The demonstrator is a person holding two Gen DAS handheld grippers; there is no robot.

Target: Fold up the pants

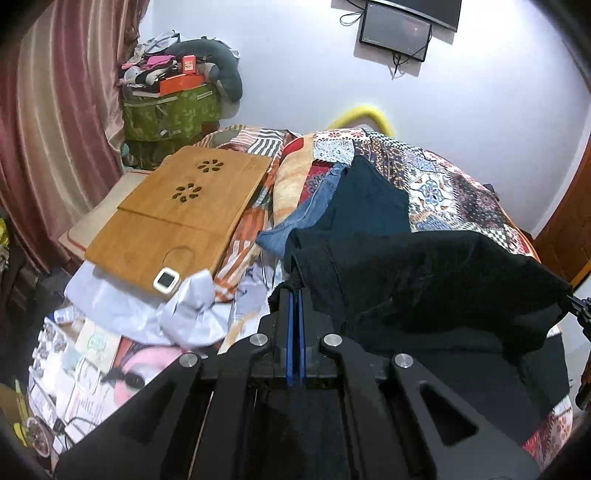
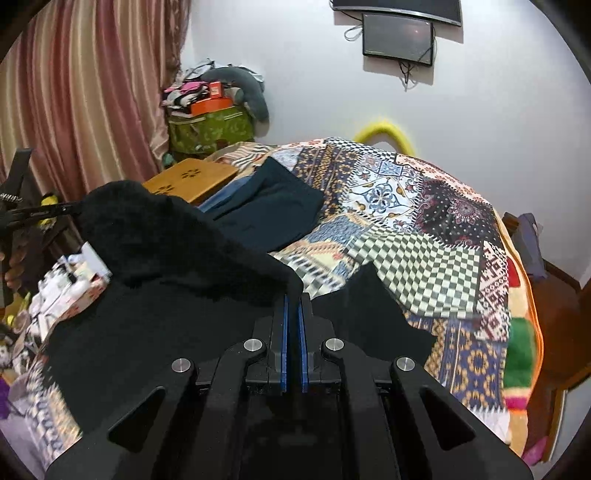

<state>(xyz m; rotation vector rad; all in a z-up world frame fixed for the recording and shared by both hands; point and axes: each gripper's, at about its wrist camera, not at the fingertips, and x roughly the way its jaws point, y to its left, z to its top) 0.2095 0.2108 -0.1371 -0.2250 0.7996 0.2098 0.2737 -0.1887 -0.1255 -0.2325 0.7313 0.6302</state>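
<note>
We cannot see the fingertips of the left gripper (image 1: 295, 291), buried in the black fabric pants (image 1: 424, 280). The curved yellow tube (image 2: 384, 131) disappears behind the patchwork bedspread (image 2: 424, 221). The dark wall screen (image 1: 417, 9) is cut off at the top edge, and the clutter of small boxes (image 2: 70, 284) is blurred.

The black pants (image 1: 424, 280) hang lifted over the patchwork bedspread (image 1: 443, 184), stretched in a sagging span with one edge pinched at each end. Their soft dark cloth (image 2: 177, 251) bunches into folds, the lower part draping onto the bed.
</note>
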